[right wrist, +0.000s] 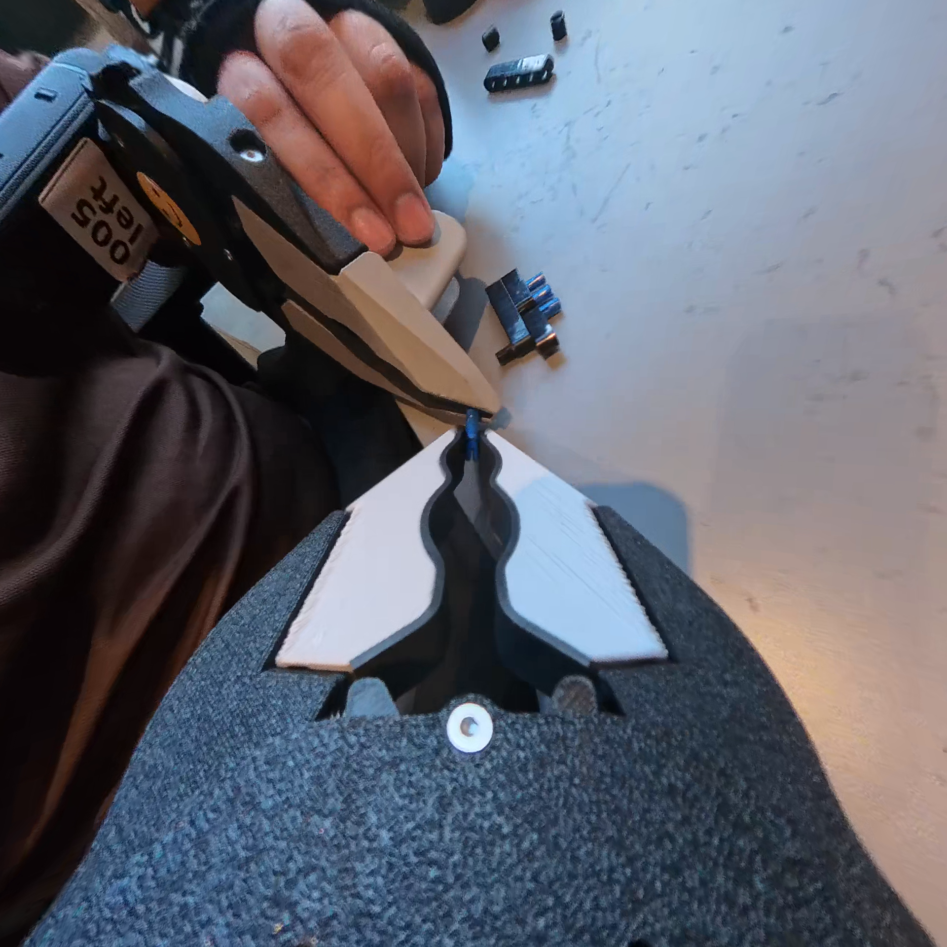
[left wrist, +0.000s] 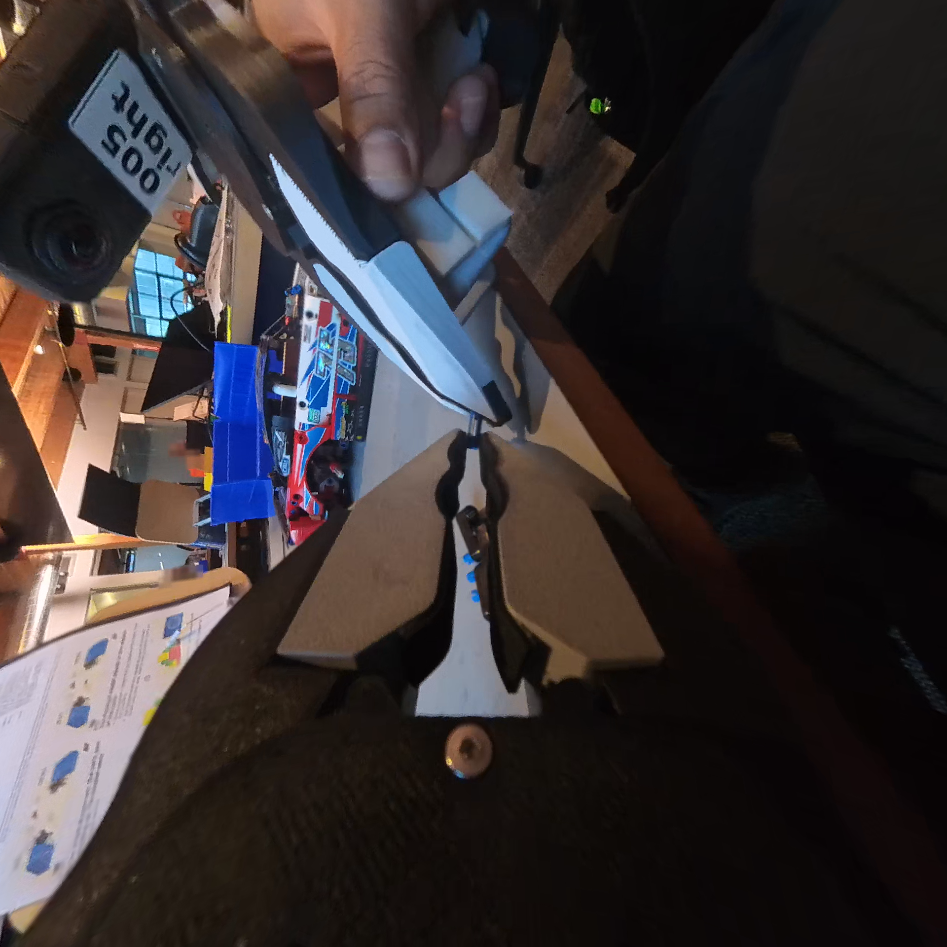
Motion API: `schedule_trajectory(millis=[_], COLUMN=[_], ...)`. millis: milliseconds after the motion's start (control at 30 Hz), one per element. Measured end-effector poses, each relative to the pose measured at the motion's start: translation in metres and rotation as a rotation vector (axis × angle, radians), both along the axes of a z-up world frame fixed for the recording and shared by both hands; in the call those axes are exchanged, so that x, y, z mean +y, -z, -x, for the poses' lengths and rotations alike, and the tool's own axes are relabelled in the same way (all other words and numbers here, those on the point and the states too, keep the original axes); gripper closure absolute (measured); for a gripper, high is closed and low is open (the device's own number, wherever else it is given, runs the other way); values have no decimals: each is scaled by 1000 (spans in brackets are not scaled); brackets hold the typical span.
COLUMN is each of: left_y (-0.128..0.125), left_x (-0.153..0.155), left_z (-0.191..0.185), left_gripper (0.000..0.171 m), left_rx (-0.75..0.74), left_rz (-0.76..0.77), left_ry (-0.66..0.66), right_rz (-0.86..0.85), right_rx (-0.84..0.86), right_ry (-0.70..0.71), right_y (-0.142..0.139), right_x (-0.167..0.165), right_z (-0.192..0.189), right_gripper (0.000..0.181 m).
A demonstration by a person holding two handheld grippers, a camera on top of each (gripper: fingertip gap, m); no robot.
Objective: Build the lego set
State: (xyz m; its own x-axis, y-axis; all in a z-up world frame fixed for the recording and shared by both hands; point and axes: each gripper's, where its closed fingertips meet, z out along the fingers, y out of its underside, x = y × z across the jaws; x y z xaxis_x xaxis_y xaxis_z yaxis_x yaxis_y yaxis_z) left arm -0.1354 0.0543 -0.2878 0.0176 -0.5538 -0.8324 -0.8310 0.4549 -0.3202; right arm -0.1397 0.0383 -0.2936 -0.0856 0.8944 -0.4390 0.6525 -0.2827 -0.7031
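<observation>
A small blue pin (left wrist: 474, 429) is pinched tip to tip between both grippers, a little above the white table (right wrist: 717, 307). My left gripper (left wrist: 472, 441) is shut on one end of it. My right gripper (right wrist: 470, 445) is shut on the other end of the pin (right wrist: 471, 428). The right gripper also shows in the left wrist view (left wrist: 489, 407), coming in from the upper left. The left gripper shows the same way in the right wrist view (right wrist: 481, 407). A black beam assembly with blue pins (right wrist: 528, 317) lies on the table just beyond; it also shows through the left fingers' gap (left wrist: 472, 543).
A longer black beam (right wrist: 520, 71) and two small black pieces (right wrist: 491, 38) lie at the far part of the table. An instruction sheet (left wrist: 77, 743), a blue box (left wrist: 238, 435) and a red, white and blue model car (left wrist: 323, 410) stand to the left. The table's brown edge (left wrist: 615, 410) runs close by. Less than 4 cm separates the two grippers' tips.
</observation>
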Motion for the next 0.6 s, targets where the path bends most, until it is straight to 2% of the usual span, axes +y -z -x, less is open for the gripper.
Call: schedule_trajectory(millis=[133,233,333,500,600], left_y=[-6,-3,-5,2,3], left_x=[7,8,8,3,1], left_z=[7,14,13,11,10], left_gripper=[169,170,170,170,169], left_rx=[-117,-179,-224,-203,-217], left_rz=[121,242,301,356,393], left_ry=[-42,-54,-57,-49,-49], right_rz=[-67,-203,-359,-623,-699], right_rx=[92,143,179,102,68], right_ry=[35,65,61,-9,-62], right_y=[-13,-23,-32,-20,-12], right_x=[13,23,24,18,10], right_z=[1,-1,2,5,7], right_gripper=[175,176,168,169,169])
